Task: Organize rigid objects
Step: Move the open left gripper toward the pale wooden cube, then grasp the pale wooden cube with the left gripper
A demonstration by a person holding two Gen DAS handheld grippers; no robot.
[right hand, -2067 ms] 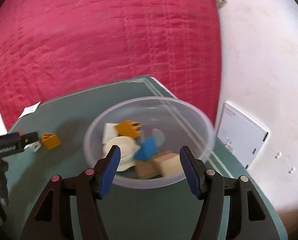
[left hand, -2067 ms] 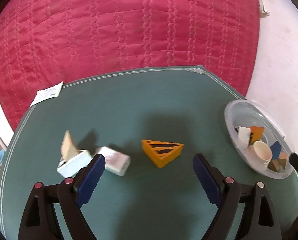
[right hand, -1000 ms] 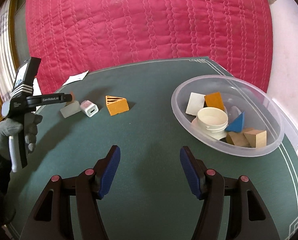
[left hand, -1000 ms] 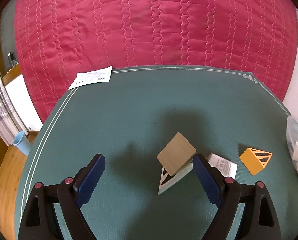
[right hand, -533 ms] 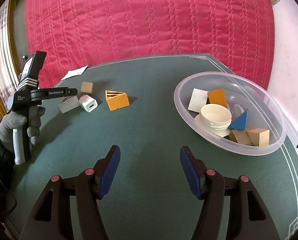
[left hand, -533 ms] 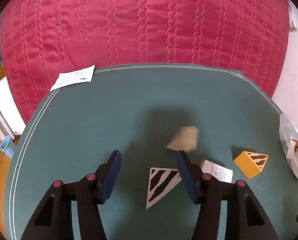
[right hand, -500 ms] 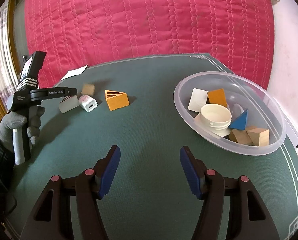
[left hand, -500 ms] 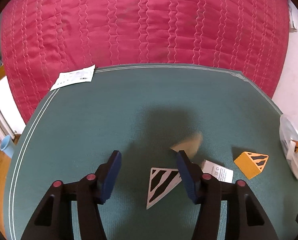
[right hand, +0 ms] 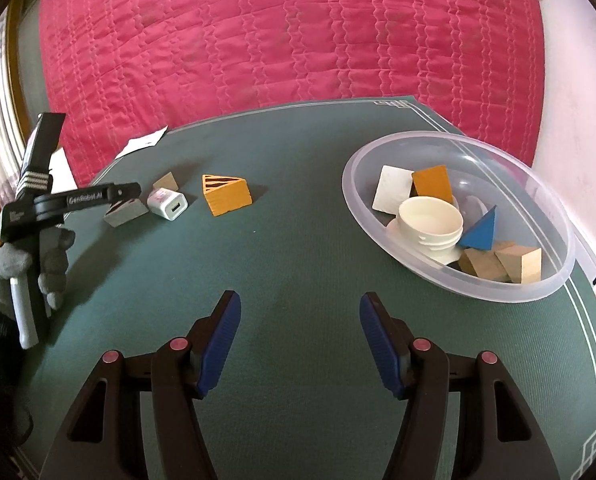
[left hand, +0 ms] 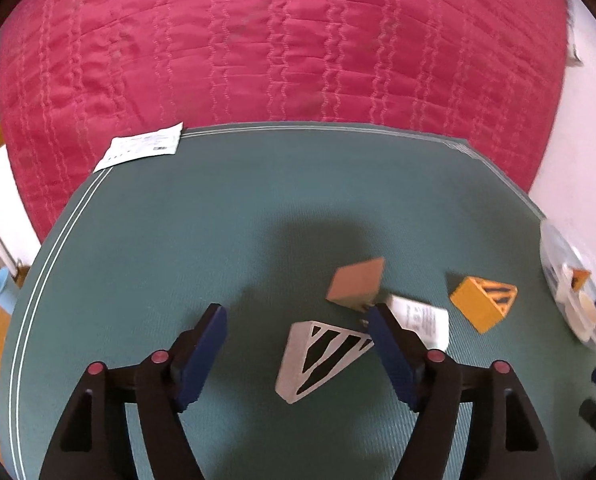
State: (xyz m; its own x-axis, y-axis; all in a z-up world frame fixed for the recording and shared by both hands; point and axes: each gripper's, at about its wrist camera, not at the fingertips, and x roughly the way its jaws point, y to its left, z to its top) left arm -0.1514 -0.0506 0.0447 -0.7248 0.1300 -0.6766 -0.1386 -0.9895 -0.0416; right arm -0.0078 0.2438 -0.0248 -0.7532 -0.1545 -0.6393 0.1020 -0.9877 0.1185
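In the left wrist view my left gripper (left hand: 298, 340) is open around a white wedge with black stripes (left hand: 318, 354) that lies on the green mat between the fingers. A small wooden block (left hand: 356, 282) lies just beyond it, a white charger (left hand: 420, 318) to its right, then an orange striped wedge (left hand: 484, 300). In the right wrist view my right gripper (right hand: 300, 334) is open and empty over bare mat. The clear bowl (right hand: 538, 196) at the right holds several blocks and a white cup. The orange wedge (right hand: 228, 194), charger (right hand: 167, 204) and left gripper (right hand: 110, 196) show at the left.
A white paper slip (left hand: 140, 150) lies at the mat's far left edge. A red quilted cover (left hand: 278, 40) hangs behind the table. The bowl's rim (left hand: 550, 256) shows at the right of the left wrist view. A white wall lies to the right.
The wooden block fell off the white wedge and came to rest behind it. My left gripper closed in partly, then widened again around the white wedge. The right gripper stayed still.
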